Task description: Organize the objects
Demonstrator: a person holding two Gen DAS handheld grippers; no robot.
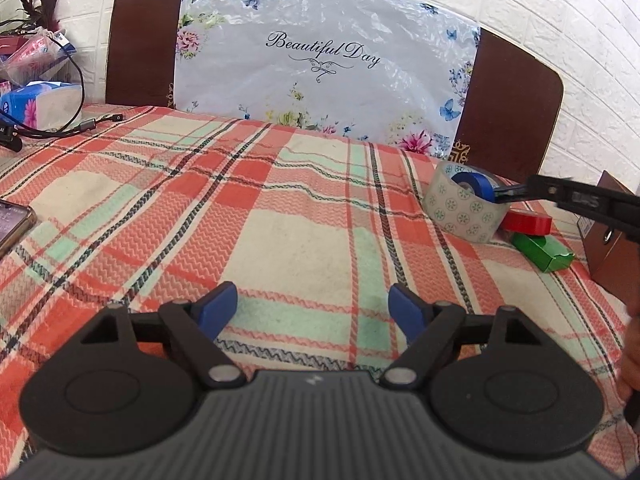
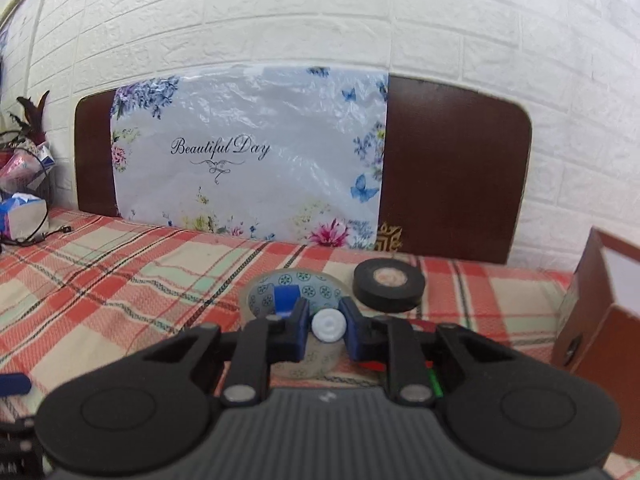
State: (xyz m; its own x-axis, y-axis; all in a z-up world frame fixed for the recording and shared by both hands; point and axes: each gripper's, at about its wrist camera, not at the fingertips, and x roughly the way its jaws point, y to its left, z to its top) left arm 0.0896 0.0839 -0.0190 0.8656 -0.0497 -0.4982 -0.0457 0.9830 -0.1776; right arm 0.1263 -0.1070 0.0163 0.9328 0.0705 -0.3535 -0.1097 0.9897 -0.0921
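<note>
My left tool [image 1: 312,308] hovers over a desk [image 1: 280,216] covered in a red, cream and mint plaid cloth, its blue fingers spread wide with nothing between them. From its camera, at the far left, a phone [image 1: 12,226] lies at the desk edge; behind it sit a blue tissue pack [image 1: 40,102] and a black cable [image 1: 72,124]. A dark headboard-like panel [image 1: 140,40] stands against a white brick wall, draped with a floral sheet reading "Beautiful Day" [image 1: 324,52].

Toward the right, a wide clear patterned tape roll [image 1: 460,210] stands on the cloth with a blue tape roll [image 1: 476,184] inside its hole. My right tool [image 1: 508,194] reaches in from the right edge to the blue roll. Just beside the clear roll lie a red tape roll [image 1: 528,222] and a green box [image 1: 544,252], near a brown cardboard box [image 1: 612,256].

The right tool's own camera shows things the left one cannot: its blue fingers [image 2: 298,332] are close together, pinching a small white round cap-like piece [image 2: 328,326] directly above the clear roll [image 2: 280,288], where the blue tape [image 2: 286,294] shows. A black tape roll [image 2: 388,284] lies flat just behind and right, apart from the clear roll. The cardboard box [image 2: 592,320] stands at far right. The red roll and green box are mostly hidden under this tool.
</note>
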